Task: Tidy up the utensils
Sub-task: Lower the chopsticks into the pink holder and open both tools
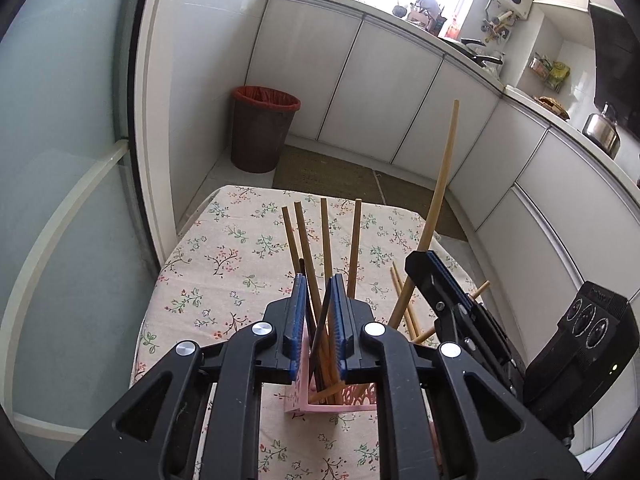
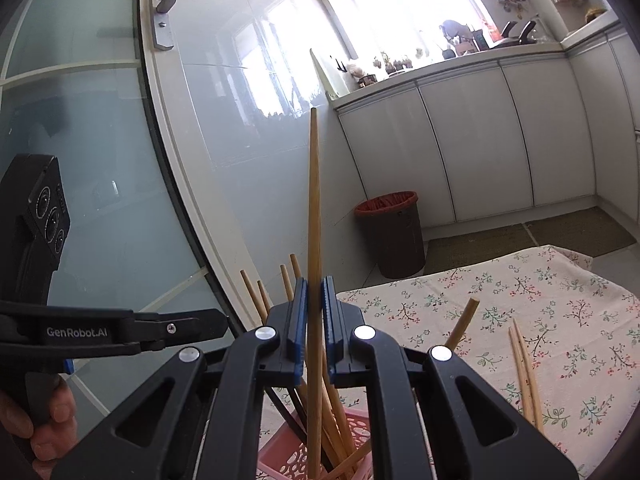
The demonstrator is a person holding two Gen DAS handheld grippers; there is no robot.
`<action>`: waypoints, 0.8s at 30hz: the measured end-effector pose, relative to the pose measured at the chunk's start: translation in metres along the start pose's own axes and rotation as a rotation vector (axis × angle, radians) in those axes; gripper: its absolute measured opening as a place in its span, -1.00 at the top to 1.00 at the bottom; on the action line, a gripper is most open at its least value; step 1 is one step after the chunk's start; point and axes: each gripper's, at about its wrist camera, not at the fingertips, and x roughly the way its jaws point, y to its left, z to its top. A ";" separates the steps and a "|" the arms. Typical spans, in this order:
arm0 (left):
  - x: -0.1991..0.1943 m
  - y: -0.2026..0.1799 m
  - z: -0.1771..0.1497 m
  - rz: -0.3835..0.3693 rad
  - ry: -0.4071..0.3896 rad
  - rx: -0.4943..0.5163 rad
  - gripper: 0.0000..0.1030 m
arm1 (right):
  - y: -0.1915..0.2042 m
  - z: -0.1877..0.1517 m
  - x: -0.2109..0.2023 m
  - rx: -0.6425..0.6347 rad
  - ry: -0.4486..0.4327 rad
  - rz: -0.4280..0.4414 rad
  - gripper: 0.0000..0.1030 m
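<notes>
Left gripper (image 1: 319, 312) over pink holder (image 1: 304, 398), pads slightly parted around a dark chopstick (image 1: 320, 334); contact hard to judge, probably released. Right gripper (image 2: 315, 312) clenched on long wooden chopstick (image 2: 314, 216), tip down in holder. Mid-insertion step. Needed next: lower, unclench, then fetch loose pair (image 2: 526, 376) off tablecloth (image 2: 560, 320).

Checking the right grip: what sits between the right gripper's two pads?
A long wooden chopstick stands upright between the right gripper pads, its lower end in the pink holder; the right wrist view shows it.
</notes>
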 end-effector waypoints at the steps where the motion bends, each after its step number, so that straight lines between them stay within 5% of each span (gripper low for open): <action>1: -0.001 0.001 0.001 -0.005 -0.004 -0.007 0.74 | 0.000 -0.002 0.002 0.000 0.010 0.005 0.85; 16: -0.009 -0.001 0.005 -0.050 -0.060 -0.012 0.55 | -0.008 -0.004 0.005 -0.018 0.103 -0.015 0.81; 21: -0.010 -0.003 0.005 -0.056 -0.065 -0.001 0.55 | -0.029 0.012 0.006 0.094 0.251 -0.030 0.72; 24: -0.010 -0.003 0.005 -0.060 -0.062 0.001 0.56 | -0.049 0.019 -0.006 0.225 0.343 0.031 0.72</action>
